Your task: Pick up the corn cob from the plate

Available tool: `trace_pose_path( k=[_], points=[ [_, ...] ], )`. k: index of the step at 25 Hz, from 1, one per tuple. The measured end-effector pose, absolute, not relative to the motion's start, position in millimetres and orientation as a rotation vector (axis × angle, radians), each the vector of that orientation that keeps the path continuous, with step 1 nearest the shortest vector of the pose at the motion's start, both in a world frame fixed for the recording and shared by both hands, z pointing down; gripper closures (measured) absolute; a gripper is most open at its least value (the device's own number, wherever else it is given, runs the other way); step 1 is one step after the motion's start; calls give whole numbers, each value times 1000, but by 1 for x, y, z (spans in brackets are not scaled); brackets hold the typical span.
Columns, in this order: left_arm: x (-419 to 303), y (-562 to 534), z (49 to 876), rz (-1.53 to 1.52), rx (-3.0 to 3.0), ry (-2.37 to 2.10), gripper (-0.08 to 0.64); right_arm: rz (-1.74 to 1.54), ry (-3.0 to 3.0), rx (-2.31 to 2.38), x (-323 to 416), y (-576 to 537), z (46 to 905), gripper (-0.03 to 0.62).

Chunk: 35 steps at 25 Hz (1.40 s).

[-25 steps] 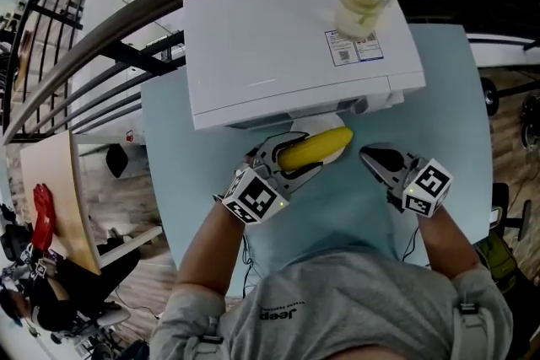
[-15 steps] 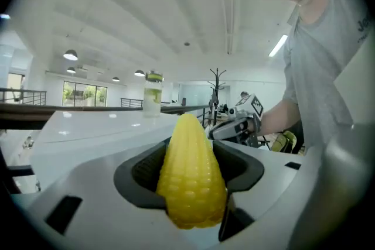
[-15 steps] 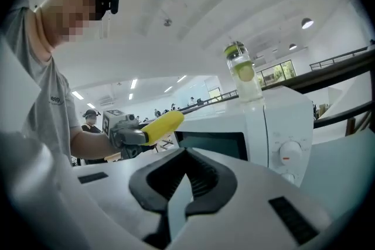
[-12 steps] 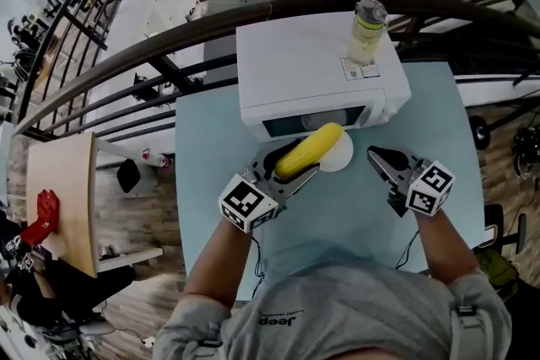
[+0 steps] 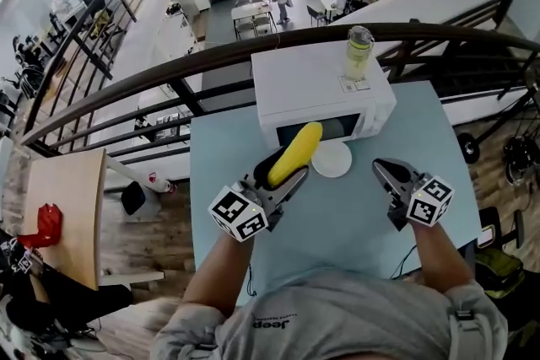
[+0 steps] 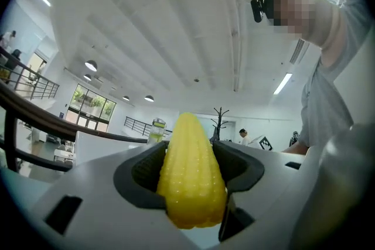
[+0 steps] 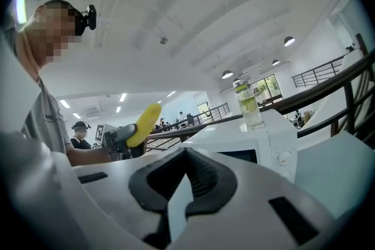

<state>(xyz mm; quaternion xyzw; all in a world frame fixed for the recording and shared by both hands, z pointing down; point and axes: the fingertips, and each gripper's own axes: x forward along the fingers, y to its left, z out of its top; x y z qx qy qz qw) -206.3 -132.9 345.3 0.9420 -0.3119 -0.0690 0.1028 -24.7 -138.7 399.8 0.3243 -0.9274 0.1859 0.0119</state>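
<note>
My left gripper [image 5: 285,170] is shut on a yellow corn cob [image 5: 295,151] and holds it in the air, with the tip pointing toward the microwave. In the left gripper view the corn cob [image 6: 190,175] fills the space between both dark pads. The white plate [image 5: 332,158] lies bare on the light blue table [image 5: 337,223], just right of the cob. My right gripper [image 5: 386,171] hovers to the right of the plate with its jaws together and nothing in them. In the right gripper view the corn cob [image 7: 144,123] shows at the left, beyond my right gripper [image 7: 186,156].
A white microwave [image 5: 321,93] stands at the table's far edge with a clear drink bottle [image 5: 357,53] on top. A dark railing [image 5: 169,80] curves behind the table, with a drop to a lower floor beyond it.
Both grippers have risen. The left one carried the corn cob up and off the plate, which now lies bare. The right gripper stayed shut and empty.
</note>
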Motion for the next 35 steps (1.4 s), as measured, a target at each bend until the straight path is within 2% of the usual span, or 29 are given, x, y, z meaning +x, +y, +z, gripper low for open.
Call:
trace_pose_path(
  k=[6,19,28,35],
  points=[
    [-195,-100,313,-276,2725,-1038,296,459,-2919,923,3,-116,374,581],
    [-110,-24,263,-476,2583,-1215,296,345,-3019,763,120,-73,318,581],
    [-70,28,244,-564,2502,-1281,296,371,-3123,623,156,-57,298,581],
    [-67,57,241,-603,2483,-1290,296,403,-3167,507,147,-47,303,581]
  ],
)
